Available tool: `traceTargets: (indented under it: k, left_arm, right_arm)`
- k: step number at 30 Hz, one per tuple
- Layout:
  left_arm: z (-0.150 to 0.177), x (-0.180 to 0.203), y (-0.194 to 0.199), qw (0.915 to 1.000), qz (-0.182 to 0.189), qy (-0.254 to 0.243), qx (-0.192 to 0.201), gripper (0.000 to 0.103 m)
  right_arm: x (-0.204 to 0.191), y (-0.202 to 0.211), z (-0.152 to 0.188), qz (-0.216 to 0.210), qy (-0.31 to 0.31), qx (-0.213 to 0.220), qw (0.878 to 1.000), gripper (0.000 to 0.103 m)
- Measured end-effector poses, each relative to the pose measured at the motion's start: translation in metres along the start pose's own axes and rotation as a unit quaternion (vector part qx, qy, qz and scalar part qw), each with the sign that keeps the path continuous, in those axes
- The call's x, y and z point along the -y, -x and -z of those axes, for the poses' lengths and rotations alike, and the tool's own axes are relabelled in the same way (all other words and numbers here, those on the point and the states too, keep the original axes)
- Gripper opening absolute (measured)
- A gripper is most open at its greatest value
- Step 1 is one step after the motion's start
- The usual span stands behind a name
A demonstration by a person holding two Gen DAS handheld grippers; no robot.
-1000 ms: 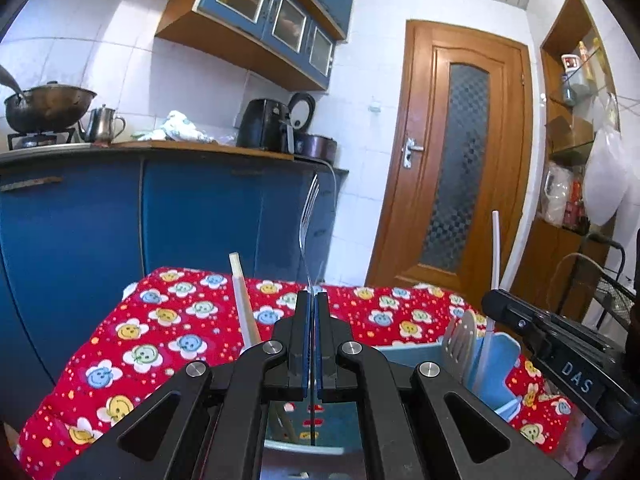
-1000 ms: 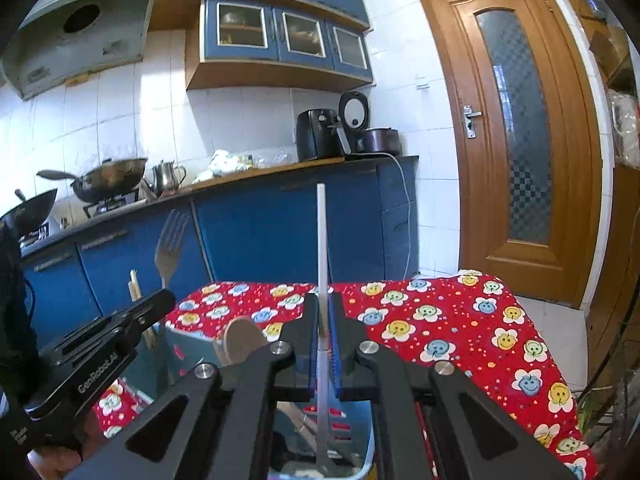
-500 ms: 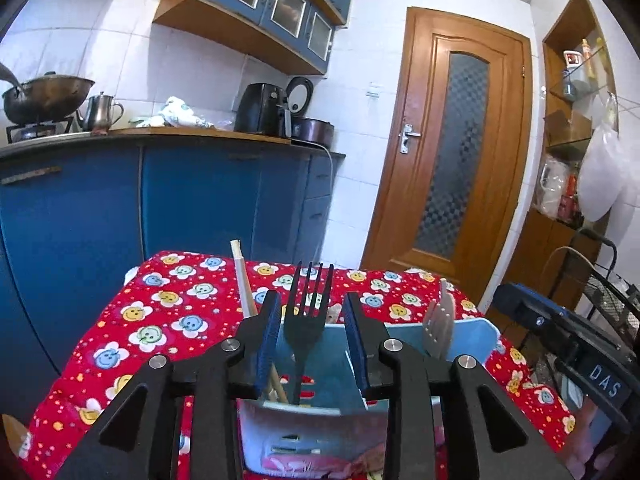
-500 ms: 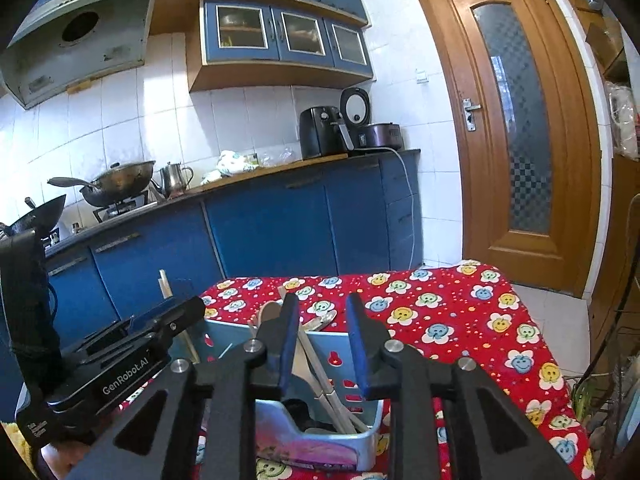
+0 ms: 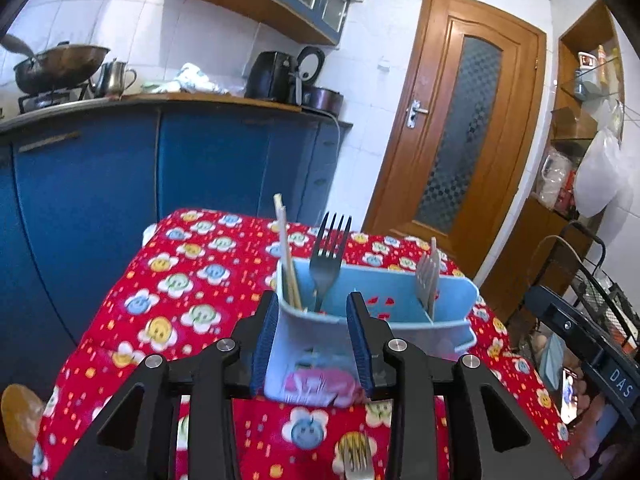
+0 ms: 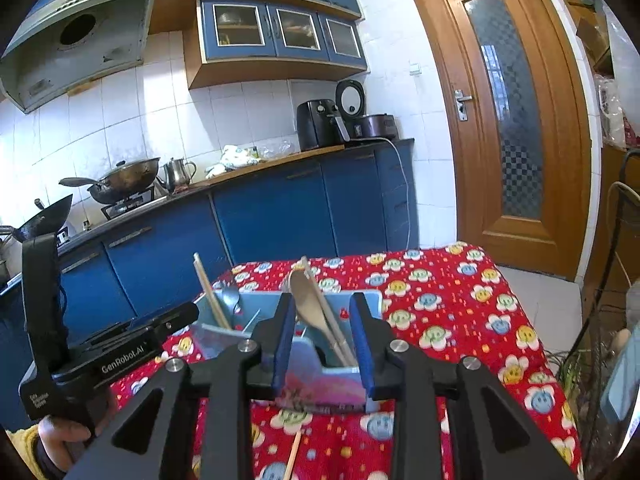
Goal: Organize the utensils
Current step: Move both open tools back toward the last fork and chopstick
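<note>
Red tablecloth (image 5: pixel 168 280), fork (image 5: pixel 328 256) left view only

Wooden spoon (image 6: pixel 310 304) stands in blue caddy (image 6: pixel 362 298) on red tablecloth (image 6: pixel 460 312).

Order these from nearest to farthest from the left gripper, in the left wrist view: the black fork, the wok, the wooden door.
1. Black fork: just ahead of the left gripper, standing in the blue caddy.
2. Wok: far left, on the stove.
3. Wooden door: right, at the back wall.
</note>
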State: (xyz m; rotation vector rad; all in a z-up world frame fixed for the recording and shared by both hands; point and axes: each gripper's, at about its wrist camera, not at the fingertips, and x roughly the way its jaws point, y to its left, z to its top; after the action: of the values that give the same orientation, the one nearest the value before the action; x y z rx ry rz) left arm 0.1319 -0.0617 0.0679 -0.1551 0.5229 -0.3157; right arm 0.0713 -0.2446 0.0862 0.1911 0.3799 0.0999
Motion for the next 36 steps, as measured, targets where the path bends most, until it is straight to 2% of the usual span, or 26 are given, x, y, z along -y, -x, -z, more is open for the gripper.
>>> traceTargets:
  k: [6, 17, 24, 31, 36]
  left_arm:
    - [0.012, 0.002, 0.017, 0.9997, -0.001, -0.015, -0.022, 0.038]
    - [0.040, 0.012, 0.032, 0.9949, -0.003, -0.044, -0.091, 0.039]
    - [0.054, 0.014, 0.030, 0.9905, -0.002, -0.047, -0.129, 0.039]
    - [0.067, 0.017, 0.025, 0.9852, 0.003, -0.045, -0.165, 0.039]
    - [0.077, 0.019, 0.017, 0.9791, 0.009, -0.046, -0.198, 0.039]
  right_arm:
    - [0.001, 0.017, 0.011, 0.004, -0.017, -0.023, 1.000, 0.033]
    - [0.011, 0.031, 0.044, 0.014, -0.046, -0.083, 0.995, 0.039]
    - [0.022, 0.033, 0.062, 0.020, -0.063, -0.110, 0.992, 0.040]
    - [0.029, 0.031, 0.078, 0.020, -0.076, -0.134, 0.988, 0.049]
    - [0.034, 0.030, 0.089, 0.018, -0.088, -0.145, 0.985, 0.049]
